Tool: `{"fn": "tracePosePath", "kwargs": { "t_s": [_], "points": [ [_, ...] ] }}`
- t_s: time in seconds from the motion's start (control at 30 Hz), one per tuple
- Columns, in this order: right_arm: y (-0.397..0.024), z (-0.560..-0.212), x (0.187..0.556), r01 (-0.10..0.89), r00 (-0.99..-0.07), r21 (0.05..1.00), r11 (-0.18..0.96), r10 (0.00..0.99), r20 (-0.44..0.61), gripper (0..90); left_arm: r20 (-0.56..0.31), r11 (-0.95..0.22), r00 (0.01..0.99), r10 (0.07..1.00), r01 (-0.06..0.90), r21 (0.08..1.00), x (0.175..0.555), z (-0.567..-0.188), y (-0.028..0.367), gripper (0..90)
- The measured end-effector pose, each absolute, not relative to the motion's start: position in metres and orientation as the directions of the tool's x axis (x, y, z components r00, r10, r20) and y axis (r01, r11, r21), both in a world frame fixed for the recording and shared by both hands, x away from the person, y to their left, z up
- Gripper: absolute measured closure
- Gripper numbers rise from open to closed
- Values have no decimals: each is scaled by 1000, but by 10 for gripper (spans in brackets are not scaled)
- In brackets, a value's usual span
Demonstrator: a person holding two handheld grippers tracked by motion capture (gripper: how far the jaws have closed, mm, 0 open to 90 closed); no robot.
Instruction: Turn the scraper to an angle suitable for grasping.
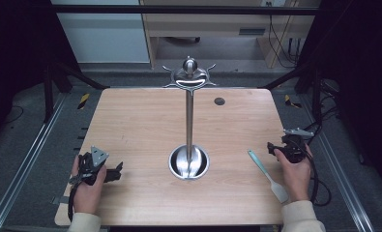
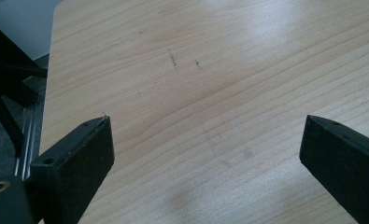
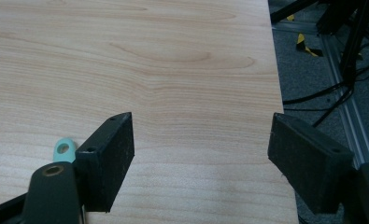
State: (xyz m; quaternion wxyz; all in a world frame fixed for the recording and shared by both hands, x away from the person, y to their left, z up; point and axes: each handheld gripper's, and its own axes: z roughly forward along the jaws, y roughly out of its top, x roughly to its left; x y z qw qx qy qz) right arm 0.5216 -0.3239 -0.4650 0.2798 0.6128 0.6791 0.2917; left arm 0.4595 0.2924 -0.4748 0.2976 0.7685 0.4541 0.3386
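Spatula (image 1: 267, 173), pale teal, lies flat on worktop (image 1: 140, 125) at lower right of high view, handle end with hang-hole toward upper left, blade near my right hand. Right hand-held gripper (image 1: 275, 149) just beside handle, jaws wide apart; hole end peeks at lower left of right gripper view (image 3: 64, 149). Left hand-held gripper (image 1: 113, 172) at lower left, jaws apart, over bare wood. My plan: pinch handle mid-length, lift level, aim hole at hook on utensil stand (image 1: 189, 121). Stand's steel base dish (image 1: 189, 163) looks empty; hooks bare.
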Motion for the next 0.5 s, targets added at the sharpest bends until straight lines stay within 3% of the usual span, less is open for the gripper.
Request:
{"fn": "tracePosePath", "kwargs": {
  "t_s": [0.2,0.47,0.5],
  "points": [
    [-322,-467,521,677,-96,730,94,995,-39,273,247,-407,357,901,496,767,460,-474,293,29],
    [-323,-466,520,672,-114,731,119,992,-57,427,248,-408,358,900,497,766,459,-474,294,29],
    [-322,-465,519,668,-109,734,119,992,-62,495,249,-409,357,900,496,766,459,-474,293,30]
  ]
}}
